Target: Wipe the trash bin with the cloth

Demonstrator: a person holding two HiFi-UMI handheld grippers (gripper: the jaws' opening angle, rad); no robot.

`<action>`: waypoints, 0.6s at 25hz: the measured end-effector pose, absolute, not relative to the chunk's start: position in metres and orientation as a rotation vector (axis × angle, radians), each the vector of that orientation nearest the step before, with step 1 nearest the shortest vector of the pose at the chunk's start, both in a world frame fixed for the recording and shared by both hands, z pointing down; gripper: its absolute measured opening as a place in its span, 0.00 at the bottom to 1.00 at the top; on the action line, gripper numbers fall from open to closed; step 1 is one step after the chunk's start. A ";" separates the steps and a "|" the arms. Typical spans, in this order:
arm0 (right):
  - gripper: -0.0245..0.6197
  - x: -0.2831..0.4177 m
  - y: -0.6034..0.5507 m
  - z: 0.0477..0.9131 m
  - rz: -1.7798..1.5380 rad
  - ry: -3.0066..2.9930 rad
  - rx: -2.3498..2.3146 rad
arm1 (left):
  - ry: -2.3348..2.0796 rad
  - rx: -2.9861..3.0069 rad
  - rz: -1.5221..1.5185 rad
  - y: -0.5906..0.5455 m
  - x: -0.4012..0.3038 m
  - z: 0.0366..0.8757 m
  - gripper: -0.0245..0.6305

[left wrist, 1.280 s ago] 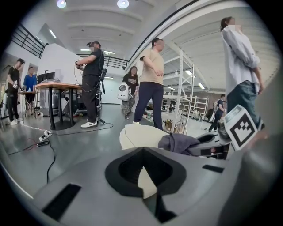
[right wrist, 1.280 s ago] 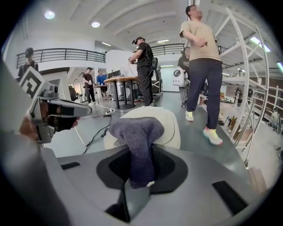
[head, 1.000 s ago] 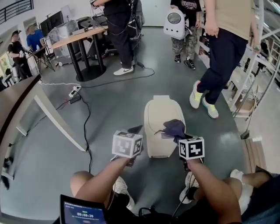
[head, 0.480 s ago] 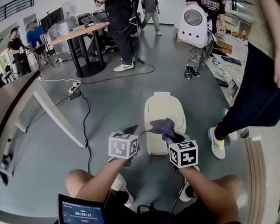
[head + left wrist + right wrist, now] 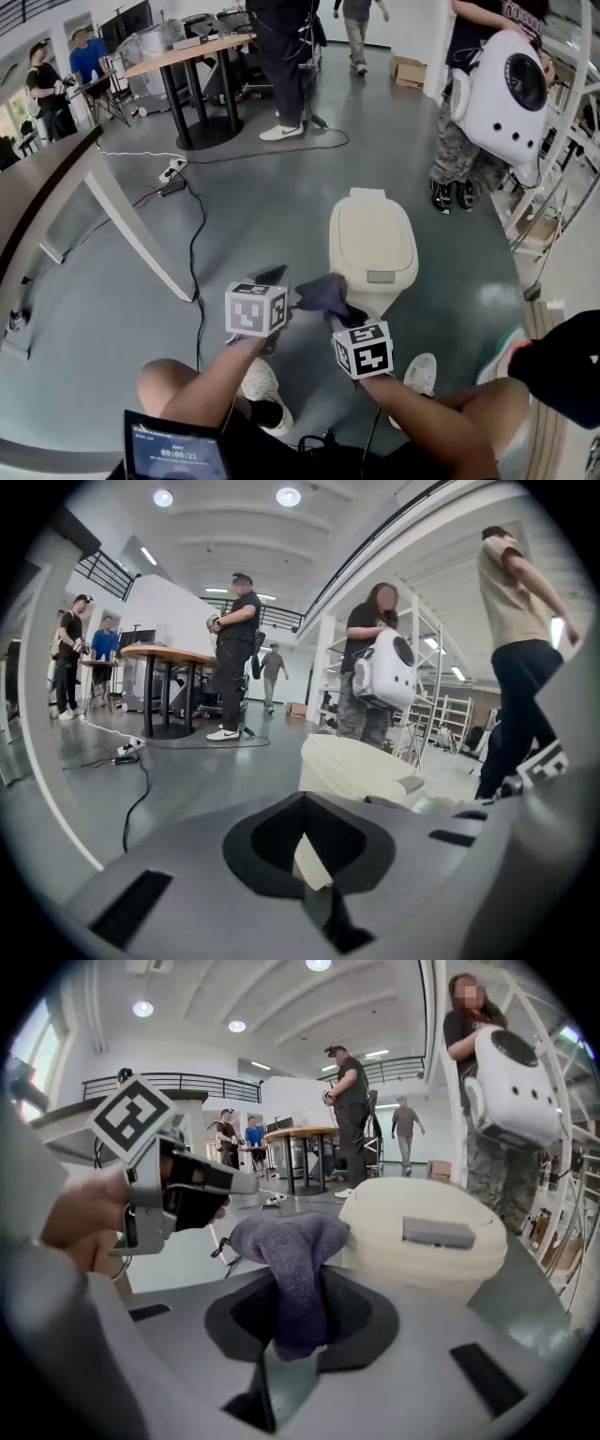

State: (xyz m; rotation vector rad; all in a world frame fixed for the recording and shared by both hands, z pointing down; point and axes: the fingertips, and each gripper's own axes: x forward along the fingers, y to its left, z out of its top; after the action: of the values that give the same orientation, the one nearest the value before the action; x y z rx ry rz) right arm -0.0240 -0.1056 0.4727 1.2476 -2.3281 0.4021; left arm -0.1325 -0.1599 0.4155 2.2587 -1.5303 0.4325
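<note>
Grey floor [image 5: 234,216] carries the cream trash bin [image 5: 372,246], lid closed, just ahead of me. The purple cloth [image 5: 323,292] bunches out of my right gripper [image 5: 339,314], whose fingers are clamped on it, just beside the bin's near side; I cannot tell whether it touches. My left gripper [image 5: 274,277] is pinched together, empty. I'd judge nearly all the wiping is left to do.
</note>
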 end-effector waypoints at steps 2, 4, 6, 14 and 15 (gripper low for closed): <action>0.16 -0.026 -0.107 0.494 0.440 -2.301 1.235 | -1.534 2.228 0.424 -0.159 -0.140 0.423 0.03; 0.16 -0.023 -0.110 0.510 0.452 -2.271 1.235 | -1.529 2.214 0.416 -0.159 -0.142 0.428 0.03; 0.16 -0.014 -0.117 0.519 0.467 -2.247 1.256 | -1.523 2.216 0.415 -0.159 -0.140 0.431 0.03; 0.16 0.025 -0.127 0.519 0.530 -2.204 1.351 | -1.479 2.234 0.475 -0.156 -0.120 0.441 0.03; 0.16 0.027 -0.127 0.519 0.536 -2.203 1.355 | -1.475 2.241 0.482 -0.155 -0.117 0.441 0.03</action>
State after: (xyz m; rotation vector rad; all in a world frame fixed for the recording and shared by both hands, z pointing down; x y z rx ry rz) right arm 0.0267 -0.1265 0.5188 1.3546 -2.2032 0.5361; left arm -0.1168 -0.1552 0.4409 2.2406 -1.4746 0.4823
